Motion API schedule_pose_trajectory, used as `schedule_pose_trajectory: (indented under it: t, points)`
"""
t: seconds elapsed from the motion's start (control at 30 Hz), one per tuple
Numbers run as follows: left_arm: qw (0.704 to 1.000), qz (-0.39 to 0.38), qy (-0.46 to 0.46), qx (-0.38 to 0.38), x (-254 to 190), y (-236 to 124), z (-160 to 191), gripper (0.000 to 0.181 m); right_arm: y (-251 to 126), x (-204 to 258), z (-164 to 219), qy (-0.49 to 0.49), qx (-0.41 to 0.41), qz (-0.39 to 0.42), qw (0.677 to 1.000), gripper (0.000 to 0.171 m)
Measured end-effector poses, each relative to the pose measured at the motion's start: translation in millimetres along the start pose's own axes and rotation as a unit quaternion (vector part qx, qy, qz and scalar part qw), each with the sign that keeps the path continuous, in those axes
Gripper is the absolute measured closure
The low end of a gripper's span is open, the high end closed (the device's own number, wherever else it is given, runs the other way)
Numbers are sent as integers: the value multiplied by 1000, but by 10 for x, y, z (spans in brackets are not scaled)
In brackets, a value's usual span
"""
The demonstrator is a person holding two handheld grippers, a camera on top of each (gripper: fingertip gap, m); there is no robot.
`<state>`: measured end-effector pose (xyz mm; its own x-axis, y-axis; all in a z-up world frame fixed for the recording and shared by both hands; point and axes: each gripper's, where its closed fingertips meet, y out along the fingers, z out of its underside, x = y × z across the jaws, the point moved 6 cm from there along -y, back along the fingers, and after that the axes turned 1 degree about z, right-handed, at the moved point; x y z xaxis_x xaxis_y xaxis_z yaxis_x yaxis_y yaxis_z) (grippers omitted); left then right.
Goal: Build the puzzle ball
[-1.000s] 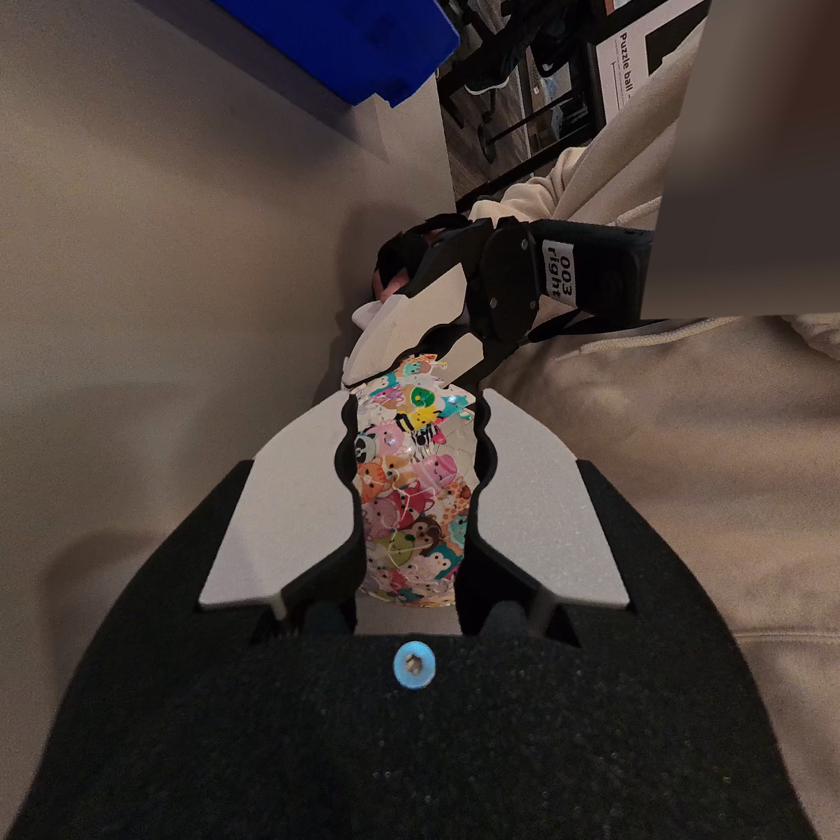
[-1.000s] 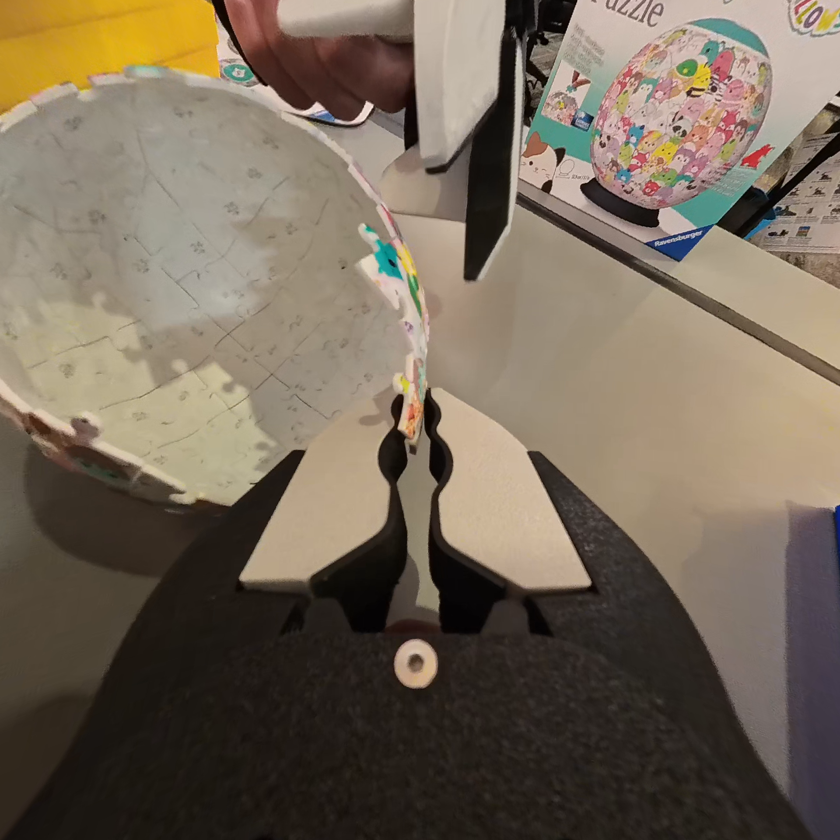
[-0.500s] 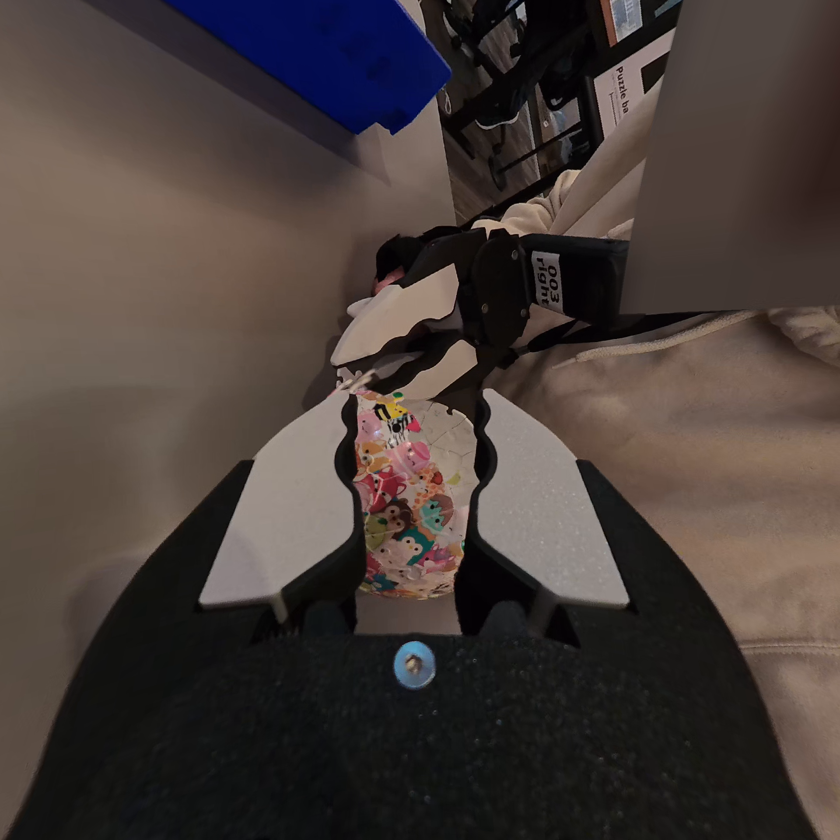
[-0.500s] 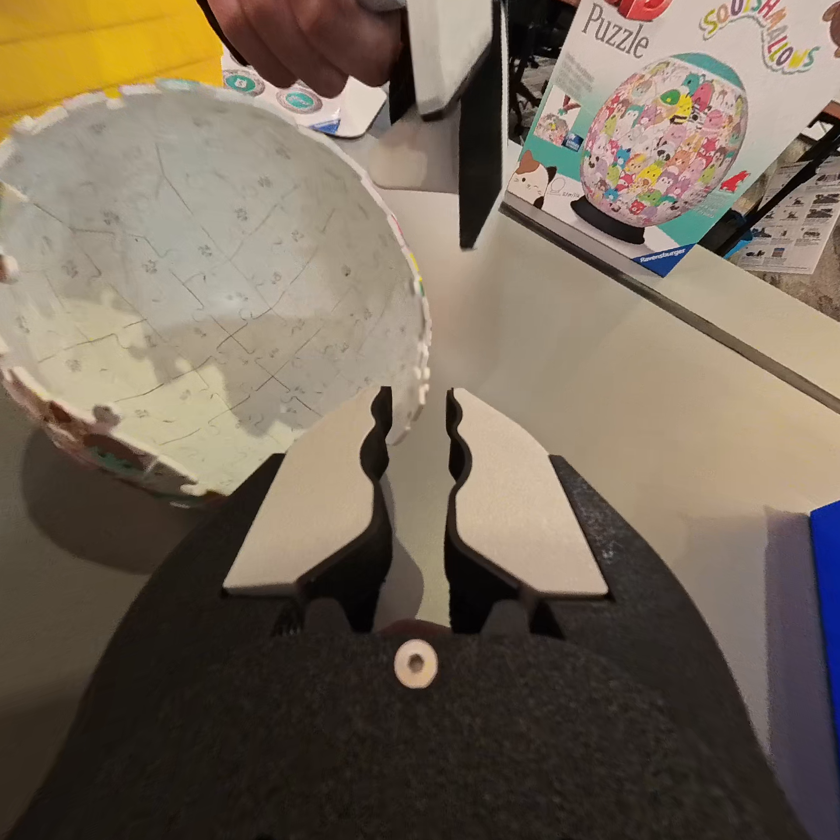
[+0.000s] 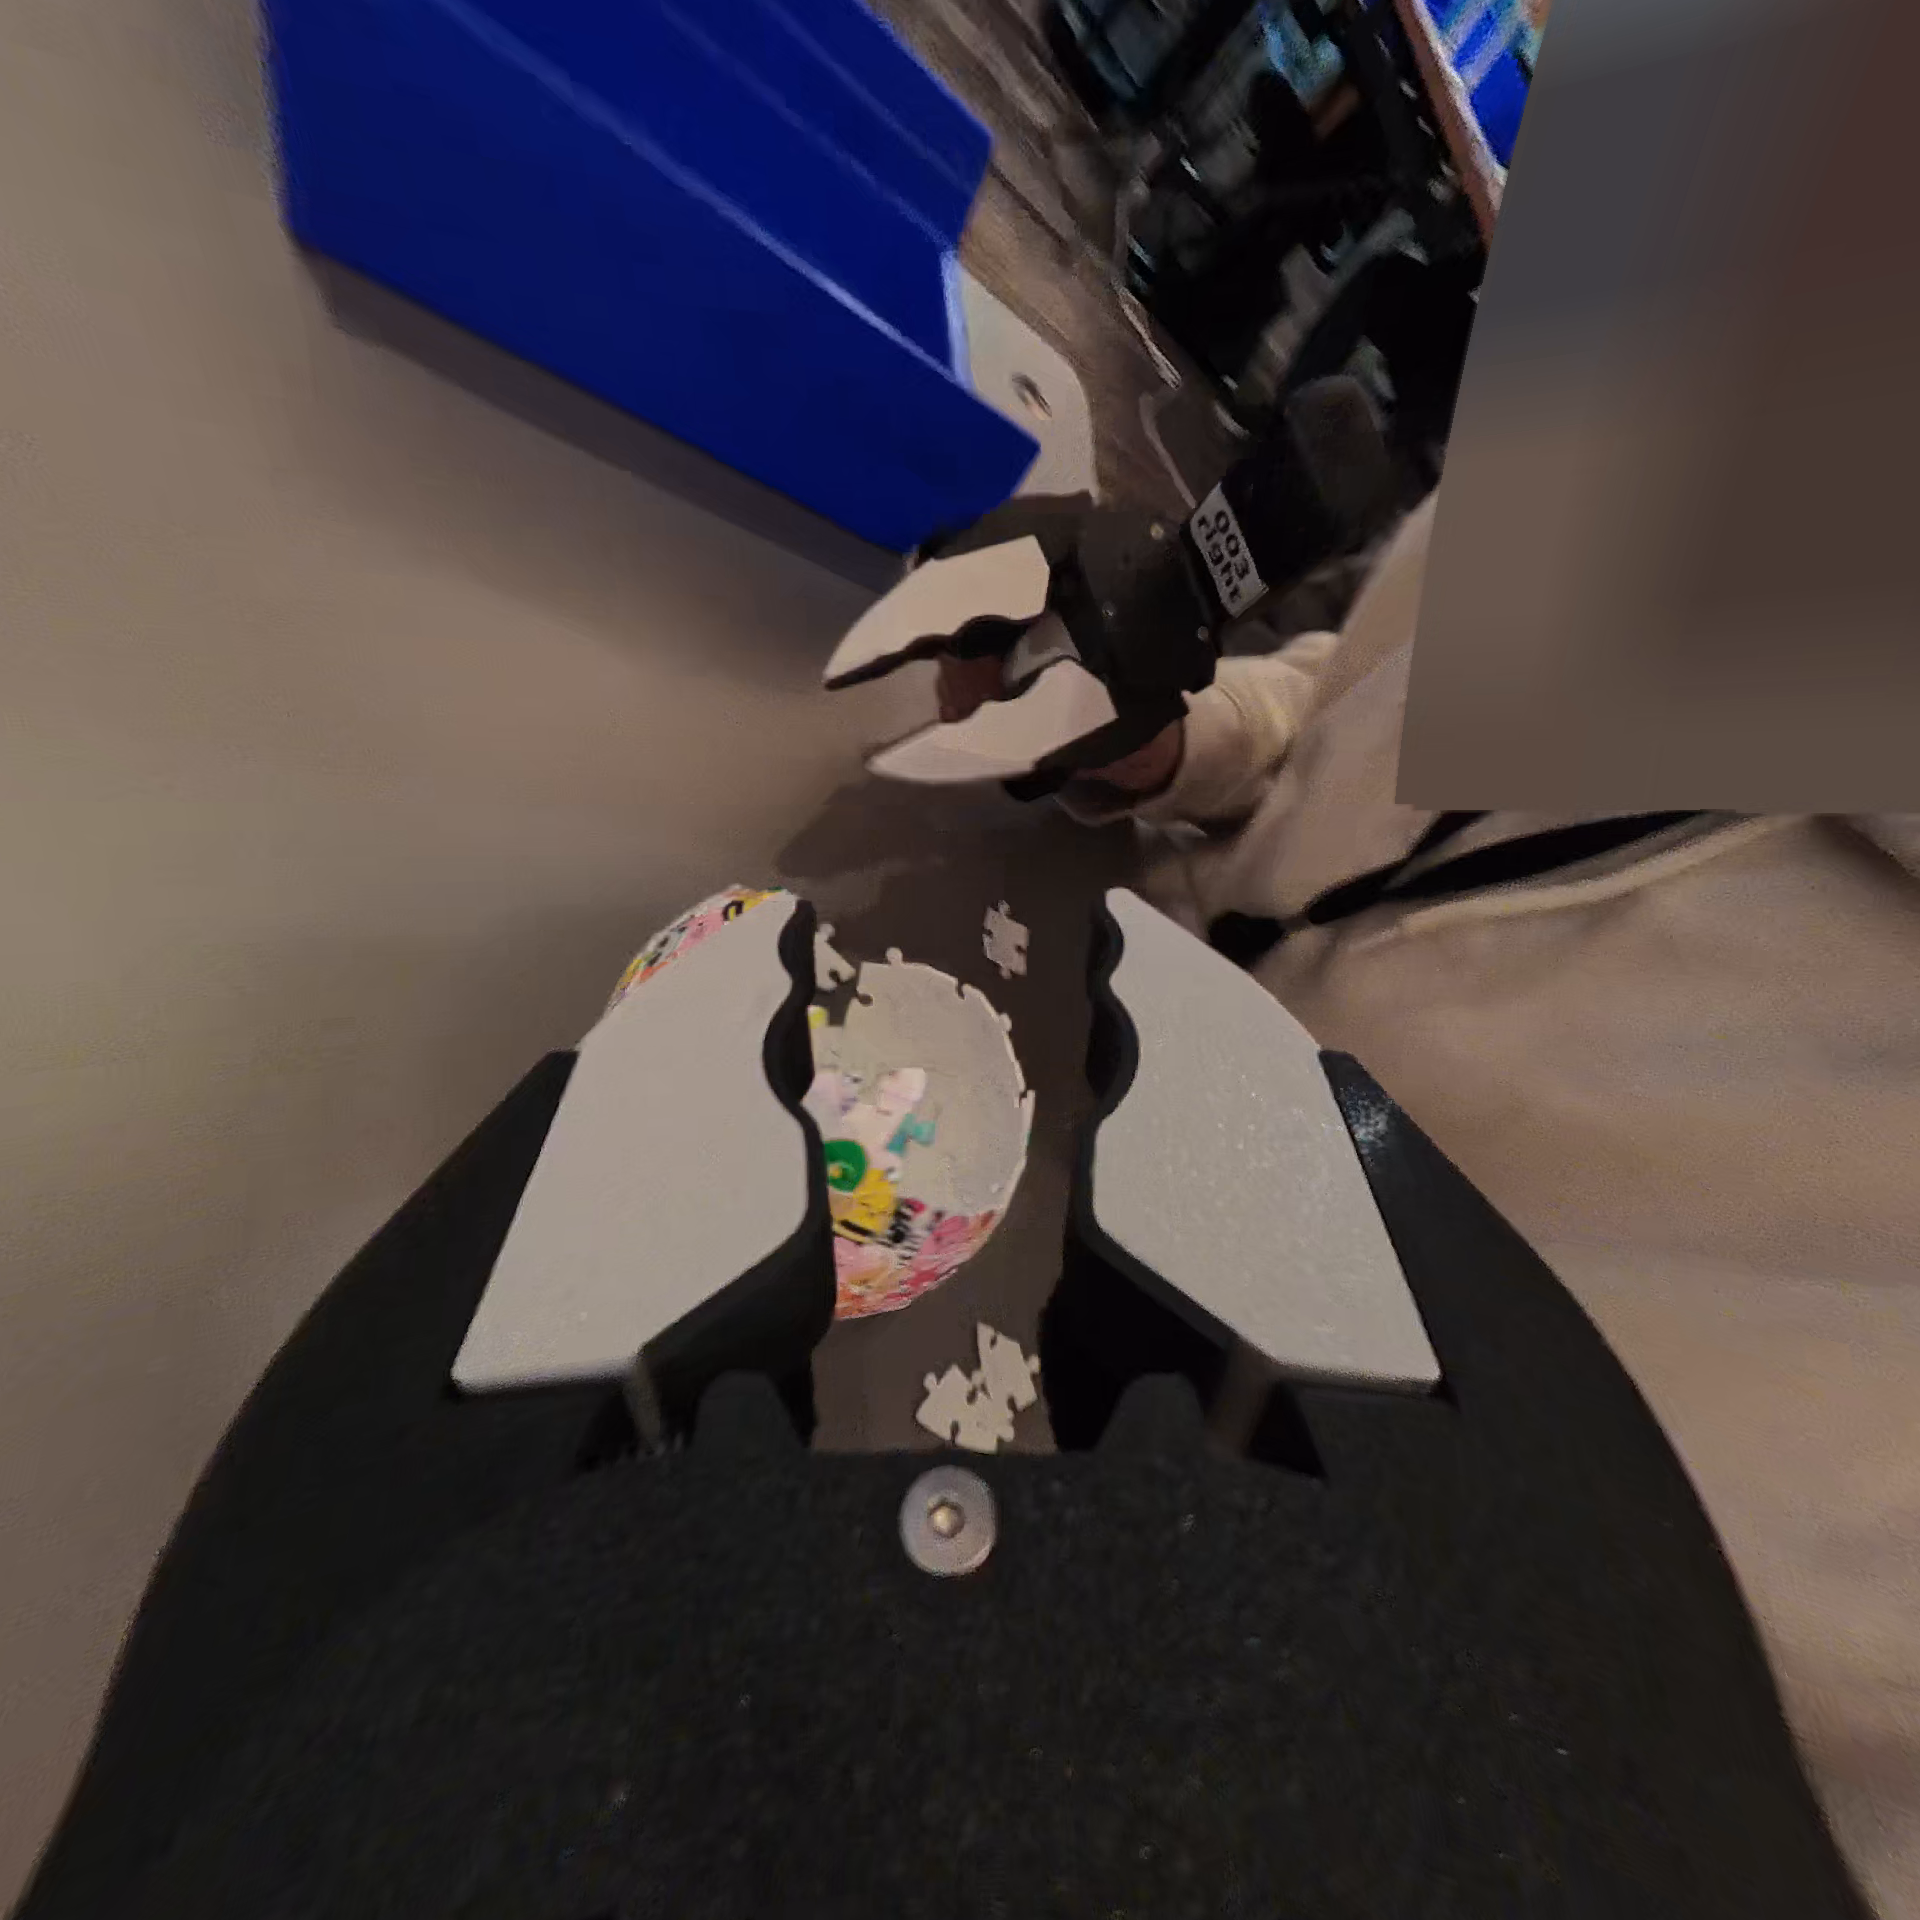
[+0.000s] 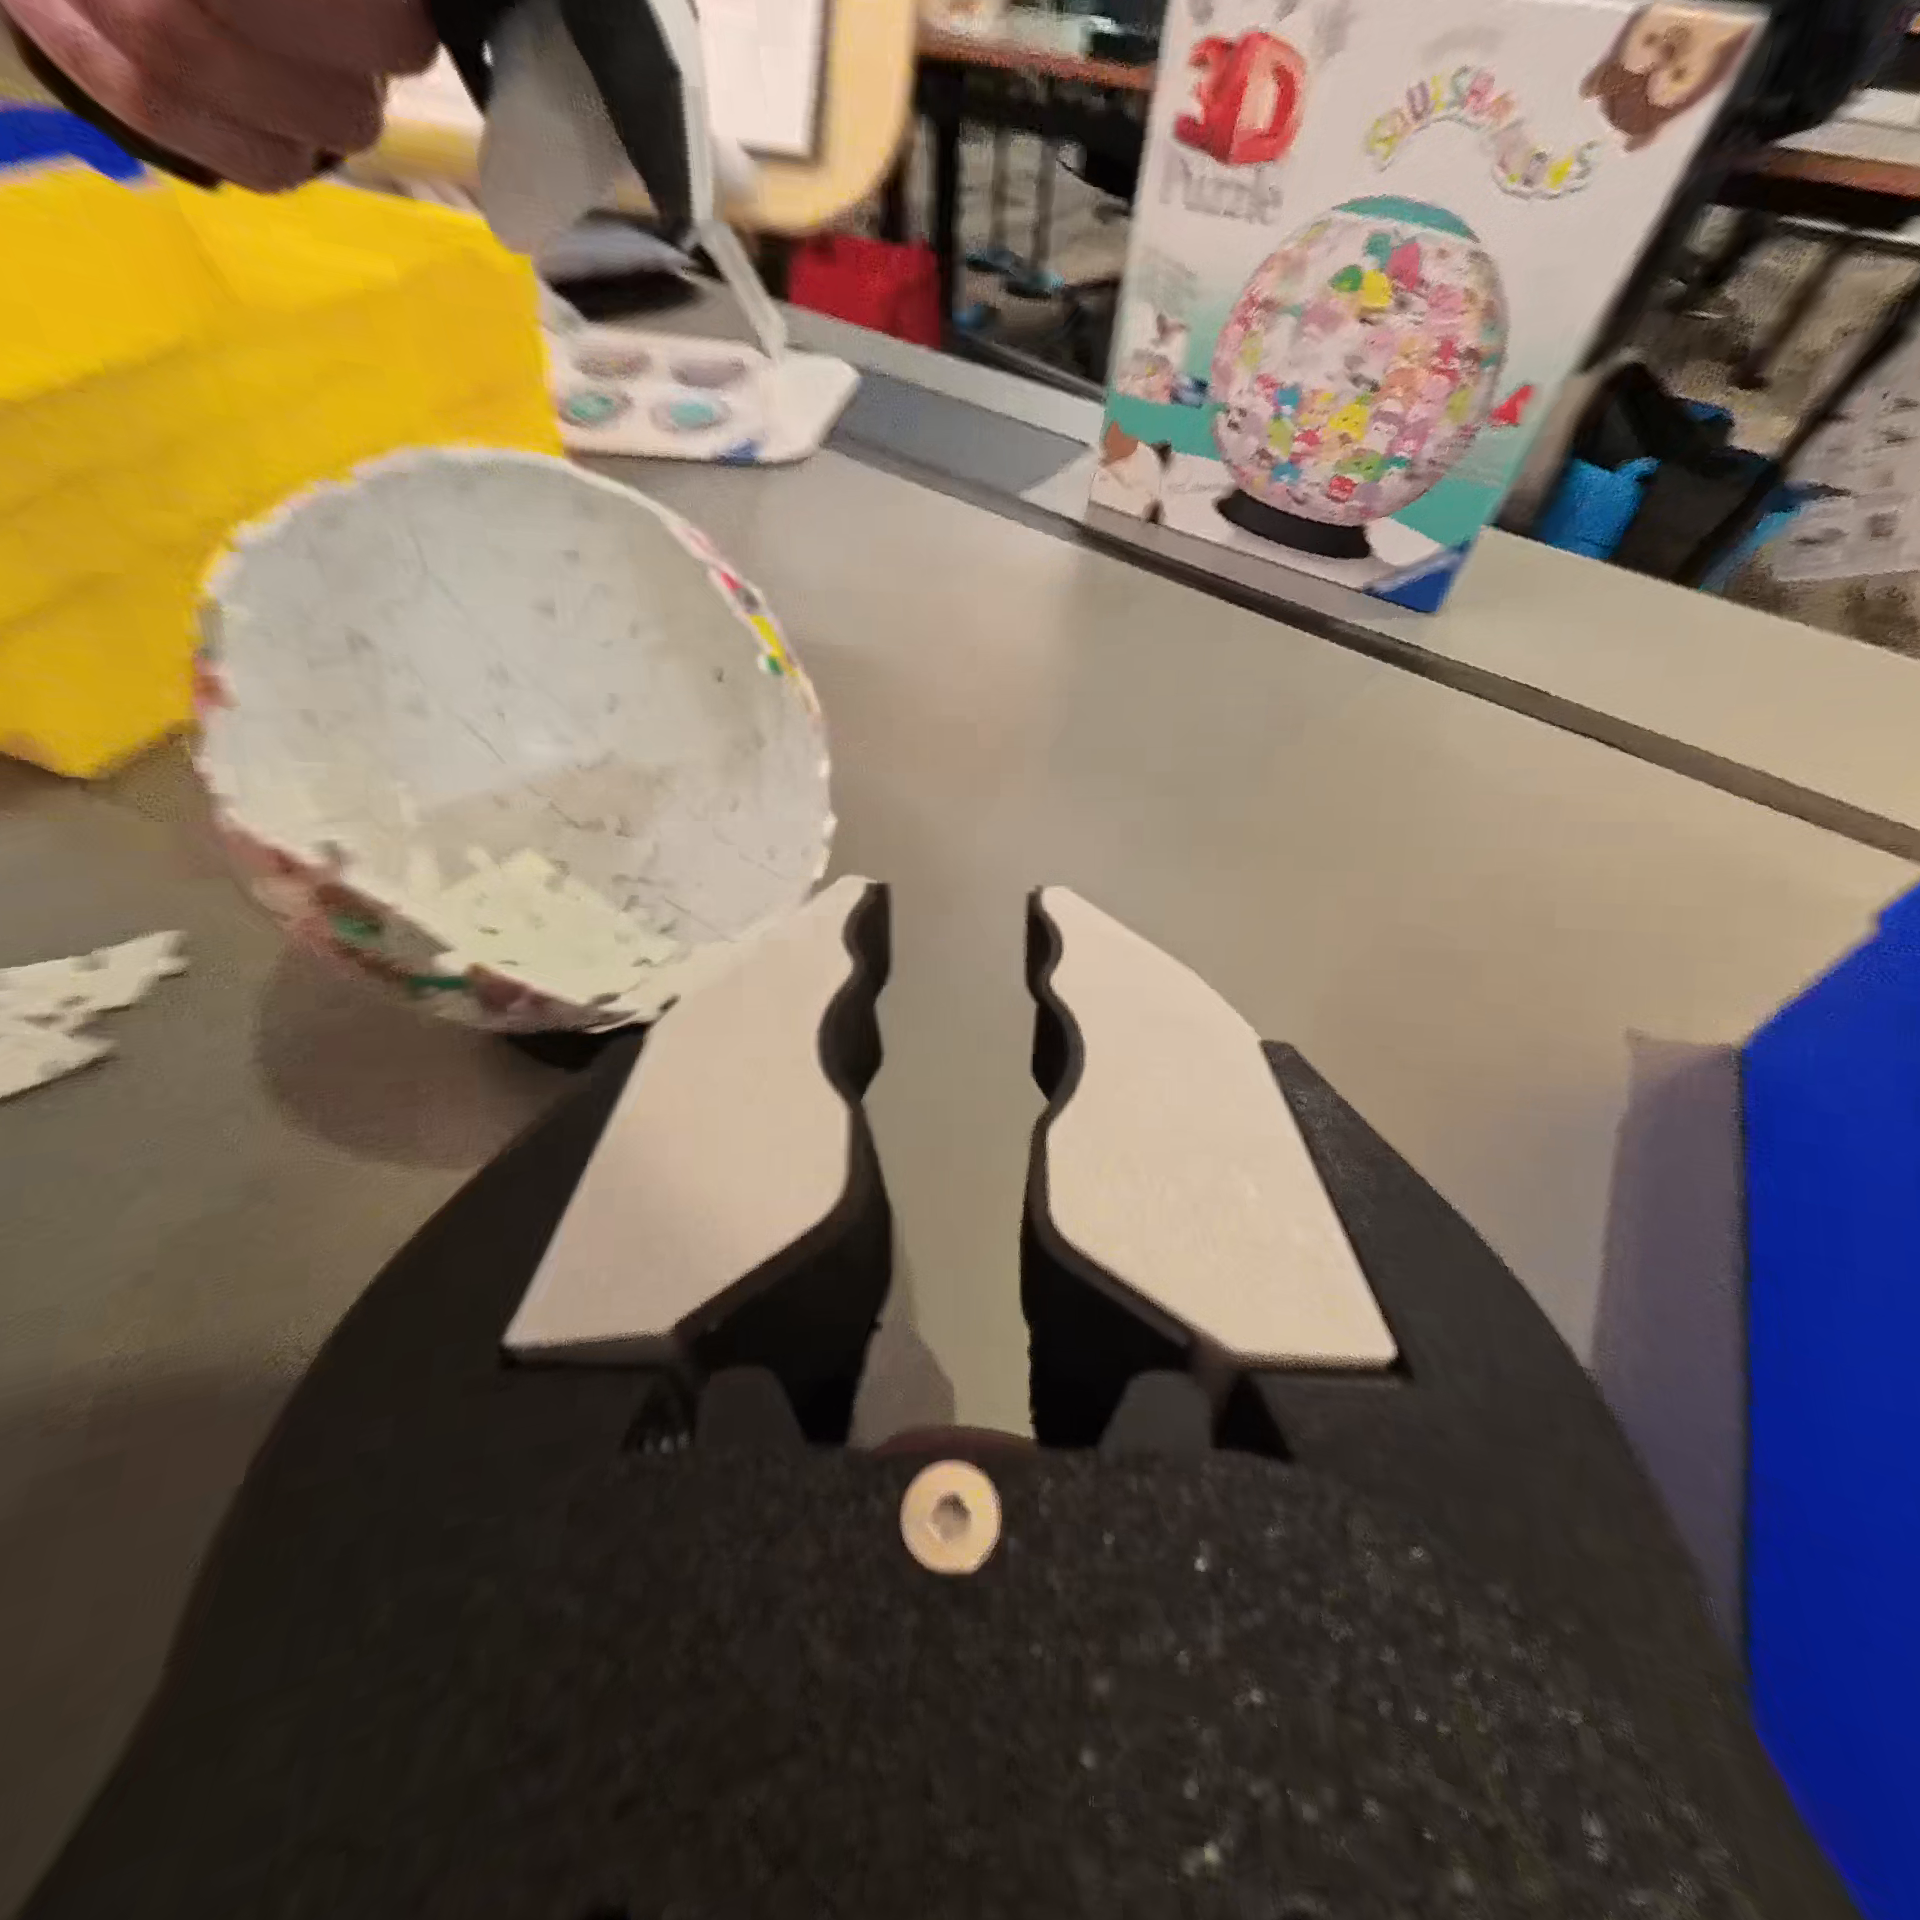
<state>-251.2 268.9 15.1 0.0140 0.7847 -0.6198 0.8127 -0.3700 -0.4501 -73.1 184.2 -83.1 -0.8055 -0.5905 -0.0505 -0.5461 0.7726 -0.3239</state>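
Left wrist view looks down past the left gripper (image 5: 945, 1081), jaws spread wide and holding nothing; just below lie loose puzzle pieces (image 5: 977, 1387) on the surface (image 5: 260, 831); between the fingers sits the half-built puzzle ball (image 5: 925, 1122), an open shell, hollow side up; beyond it hangs the right gripper (image 5: 883, 717); farther off a blue bin (image 5: 623, 249). Right wrist view shows that right gripper (image 6: 956, 997) released, parted, empty, the shell (image 6: 499, 727) just left of its fingertips, the puzzle box (image 6: 1382, 312) far ahead. Likely light, thin, brittle at the seams; pinch the rim gently.
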Motion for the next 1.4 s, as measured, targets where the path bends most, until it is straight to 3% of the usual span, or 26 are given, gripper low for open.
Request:
schedule_pose_trajectory:
  t: [0.07,0.13,0.23,0.3,0.43,0.73,0.83,0.97,1.27,1.4]
  points:
    - [995,-78,25,-55,-266,-121,35,131,-101,-23,24,17,-27,-43,999,138]
    - [980,-152,49,-117,-579,-196,175,117,-155,-37,93,25,-29,-64,997,120]
    - [951,-240,67,-184,-1009,-143,517,121,-253,0,98,50,-17,-107,993,121]
    - [938,-251,83,-224,-1233,36,741,144,-338,61,21,55,-25,-139,989,137]
    - [925,-272,52,-262,-1312,338,1125,143,-385,157,29,28,-6,-132,991,140]
    - [909,-291,23,-299,-1297,494,1798,158,-555,359,310,52,47,-152,986,145]
    - [905,-289,28,-312,-1345,499,1929,173,-643,358,383,73,44,-165,983,163]
    - [901,-299,38,-313,-1423,506,1961,181,-724,295,364,67,35,-150,986,171]
    - [894,-351,23,-277,-1278,588,2112,178,-769,115,345,63,46,-126,989,171]
    - [895,-365,-4,-256,-1095,654,2186,167,-582,225,440,-45,110,-144,982,166]
